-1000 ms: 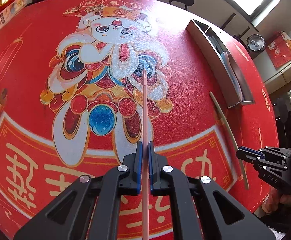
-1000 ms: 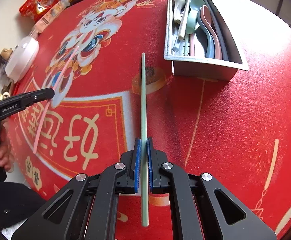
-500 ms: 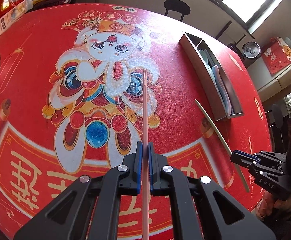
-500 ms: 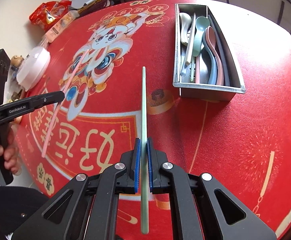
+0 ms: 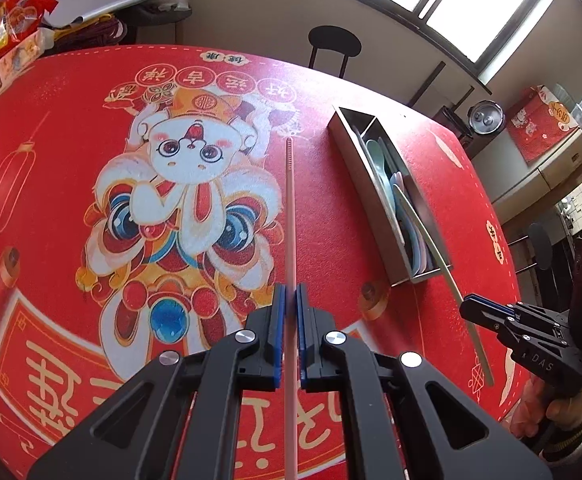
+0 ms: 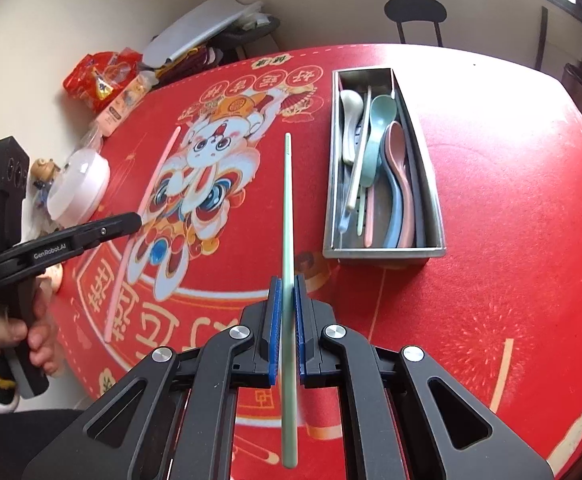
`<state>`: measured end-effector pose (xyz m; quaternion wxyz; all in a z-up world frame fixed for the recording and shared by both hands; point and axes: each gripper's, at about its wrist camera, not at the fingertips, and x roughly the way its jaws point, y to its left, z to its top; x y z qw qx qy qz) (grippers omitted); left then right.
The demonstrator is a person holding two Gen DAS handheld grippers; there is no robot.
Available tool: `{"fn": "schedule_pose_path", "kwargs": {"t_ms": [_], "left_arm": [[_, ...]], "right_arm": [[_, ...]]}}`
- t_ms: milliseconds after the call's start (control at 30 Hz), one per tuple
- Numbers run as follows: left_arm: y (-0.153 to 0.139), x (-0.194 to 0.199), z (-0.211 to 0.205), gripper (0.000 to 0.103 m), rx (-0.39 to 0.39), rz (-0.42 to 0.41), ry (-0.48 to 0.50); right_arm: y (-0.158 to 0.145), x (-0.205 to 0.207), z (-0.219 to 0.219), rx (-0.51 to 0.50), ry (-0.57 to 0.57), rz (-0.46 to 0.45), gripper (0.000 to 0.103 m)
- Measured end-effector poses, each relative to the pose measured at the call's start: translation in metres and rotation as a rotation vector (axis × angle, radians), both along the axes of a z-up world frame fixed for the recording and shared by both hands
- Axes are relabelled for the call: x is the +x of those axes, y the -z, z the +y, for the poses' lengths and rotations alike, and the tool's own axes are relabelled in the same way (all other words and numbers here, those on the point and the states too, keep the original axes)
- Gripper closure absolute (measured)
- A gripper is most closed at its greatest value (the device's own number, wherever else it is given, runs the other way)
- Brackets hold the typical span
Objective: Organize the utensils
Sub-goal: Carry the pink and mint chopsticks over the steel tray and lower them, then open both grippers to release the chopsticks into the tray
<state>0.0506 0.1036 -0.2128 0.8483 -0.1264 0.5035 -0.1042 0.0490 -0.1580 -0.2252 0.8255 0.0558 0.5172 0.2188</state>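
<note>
My left gripper (image 5: 289, 300) is shut on a pink chopstick (image 5: 289, 208) and holds it above the red mat, pointing away. My right gripper (image 6: 287, 292) is shut on a pale green chopstick (image 6: 287, 200), also lifted. In the right wrist view the left gripper (image 6: 137, 218) and the pink chopstick (image 6: 159, 176) show at the left. In the left wrist view the right gripper (image 5: 469, 308) and the green chopstick (image 5: 439, 256) show at the right, beside the tray. A steel utensil tray (image 6: 437, 208) holds several spoons and chopsticks; it also shows in the left wrist view (image 5: 355, 152).
A red printed mat (image 6: 491, 184) covers the round table. A white lidded bowl (image 6: 81, 186), a small figurine and snack packs (image 6: 103, 80) sit at the table's left edge. A black stool (image 6: 415, 12) stands beyond the far edge.
Both grippers have lifted higher and pulled back with their chopsticks, so more of the table and room shows. The green chopstick now sits closer to the tray in the left wrist view.
</note>
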Motion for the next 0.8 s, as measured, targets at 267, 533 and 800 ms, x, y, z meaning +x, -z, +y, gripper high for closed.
{"fn": "schedule_pose_path", "kwargs": {"t_ms": [267,533,800], "left_arm": [[-0.009,0.045,-0.043,0.098,-0.08,-0.001,0.035],[0.002,0.12,-0.091,0.098,-0.167,0.069,0.001],[0.017,0.171,-0.114,0.098,-0.225,0.12,-0.043]], "right_arm": [[-0.011,0.036,-0.026,-0.034,0.077,-0.025,0.097],[-0.001,0.092,-0.042,-0.081,0.119,-0.013,0.097],[0.014,0.134,-0.036,-0.108,0.12,0.022,0.097]]}}
